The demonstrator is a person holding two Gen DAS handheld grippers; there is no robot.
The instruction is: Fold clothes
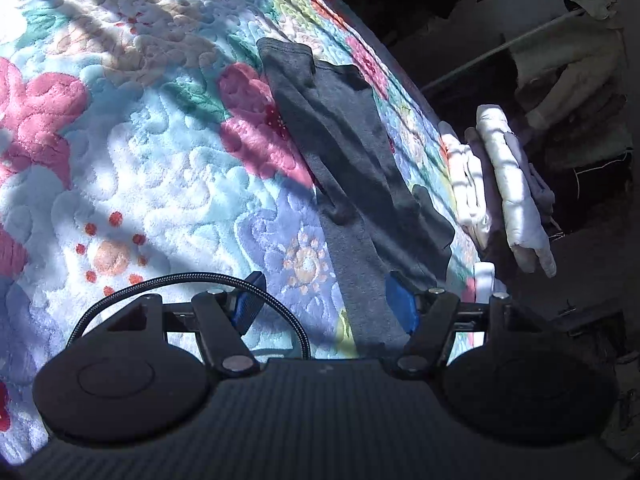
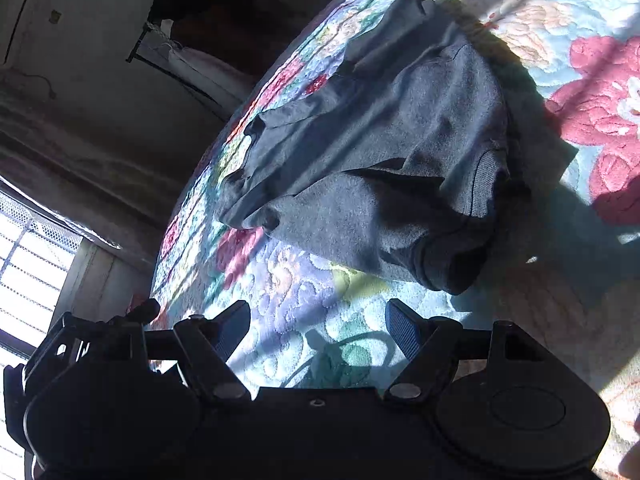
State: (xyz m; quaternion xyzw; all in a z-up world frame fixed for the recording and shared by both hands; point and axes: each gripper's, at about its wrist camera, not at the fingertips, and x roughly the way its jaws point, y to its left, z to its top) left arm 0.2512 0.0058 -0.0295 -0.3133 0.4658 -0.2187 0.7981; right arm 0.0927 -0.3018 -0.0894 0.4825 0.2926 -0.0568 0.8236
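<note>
- A dark grey garment point(image 1: 352, 160) lies on a bed covered by a floral quilt point(image 1: 140, 140), near the bed's edge, in patchy sunlight and shadow.
- In the left wrist view it is a long, narrow strip with one layer lapped over another, which suggests it is at least partly folded lengthwise.
- In the right wrist view the same garment point(image 2: 380, 152) looks bunched, with a ribbed cuff or hem point(image 2: 452, 264) at its near end and loose wrinkles across the middle, so it does not yet read as a neat, flat fold.
- The left gripper point(image 1: 326, 306) hovers above the near end of the strip, jaws apart and holding nothing, probably lined up to take hold of that end.
- The right gripper point(image 2: 318, 326) hangs over bare quilt just short of the ribbed end, jaws apart and empty.
- A stack of pale folded items point(image 1: 500, 184) sits beyond the garment by the bed's edge; they may be finished pieces set aside.
</note>
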